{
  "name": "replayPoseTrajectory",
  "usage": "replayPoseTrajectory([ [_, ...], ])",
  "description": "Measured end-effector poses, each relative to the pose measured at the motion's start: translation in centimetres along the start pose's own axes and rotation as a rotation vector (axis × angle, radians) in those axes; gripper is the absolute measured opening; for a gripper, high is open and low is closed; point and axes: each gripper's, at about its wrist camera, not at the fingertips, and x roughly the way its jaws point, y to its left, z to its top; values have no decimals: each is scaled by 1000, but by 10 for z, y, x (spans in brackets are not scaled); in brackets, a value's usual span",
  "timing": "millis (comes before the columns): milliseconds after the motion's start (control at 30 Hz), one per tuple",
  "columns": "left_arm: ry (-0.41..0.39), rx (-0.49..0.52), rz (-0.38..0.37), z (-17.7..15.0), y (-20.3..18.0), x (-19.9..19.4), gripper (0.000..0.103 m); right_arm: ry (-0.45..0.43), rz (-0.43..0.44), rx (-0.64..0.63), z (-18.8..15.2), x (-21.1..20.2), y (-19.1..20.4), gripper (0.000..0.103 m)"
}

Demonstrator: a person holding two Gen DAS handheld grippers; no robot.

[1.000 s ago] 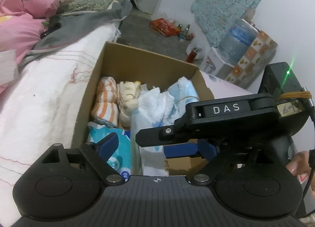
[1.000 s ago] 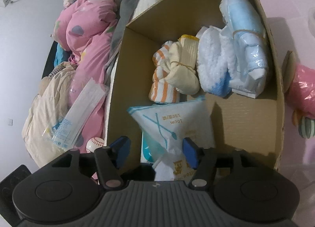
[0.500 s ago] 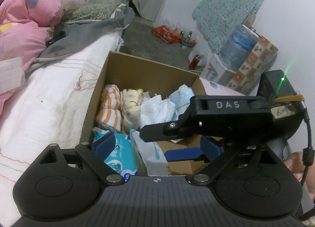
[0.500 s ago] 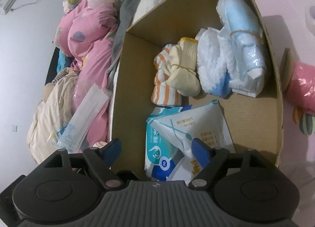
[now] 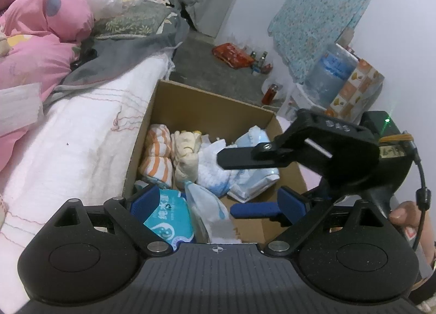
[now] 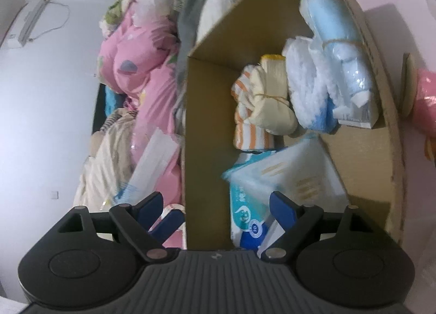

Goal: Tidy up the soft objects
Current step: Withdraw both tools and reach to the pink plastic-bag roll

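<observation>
An open cardboard box (image 5: 207,107) (image 6: 207,123) holds a row of soft things: an orange-striped cloth roll (image 5: 156,156) (image 6: 245,128), a cream tied bundle (image 5: 186,156) (image 6: 272,107), a white-and-blue fluffy towel (image 5: 212,172) (image 6: 308,90) and a light blue wrapped bundle (image 5: 253,177) (image 6: 338,41). In front of them lie a teal wipes pack (image 5: 166,218) (image 6: 245,205) and a clear plastic packet (image 5: 207,205) (image 6: 294,167). My left gripper (image 5: 218,202) stands open over the box's near end. My right gripper (image 6: 216,206) is open, straddling the box's side wall, its pads pressing on nothing.
The box sits beside a bed with a white blanket (image 5: 68,137) and pink quilt (image 5: 41,28). A flat clear packet (image 6: 152,161) lies on the bedding. A water bottle (image 5: 332,74) stands by the far wall. A pink thing (image 6: 425,101) lies outside the box.
My right gripper opened wide and let go of the clear plastic packet, which now lies on the wipes pack in the box. Both views have drawn back a little.
</observation>
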Motion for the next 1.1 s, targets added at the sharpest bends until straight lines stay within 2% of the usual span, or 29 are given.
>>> replayPoseTrajectory([
  [200,-16,15,-8,-4,-16,-14,94,-38,76,-30,-9,-39,8,90],
  [333,-40,47,-38,-13,-39,-32,96,-89,135,-118,-27,-93,17,90],
  [500,-56,123,-110,-32,-85,-45,99,-194,99,-270,-54,-169,25,90],
  [600,-58,174,-134,-48,-116,-38,99,-256,29,-343,-64,-204,19,90],
  [733,-69,211,-144,-67,-144,-20,99,-270,-94,-403,-62,-215,5,90],
  [800,-71,220,-151,-77,-154,-9,100,-248,-177,-449,-54,-207,-1,90],
  [967,-87,250,-150,-100,-168,10,100,-160,-433,-612,-20,-158,-16,70],
  [1100,-77,311,-138,-117,-177,16,100,-96,-560,-724,3,-123,-30,66],
])
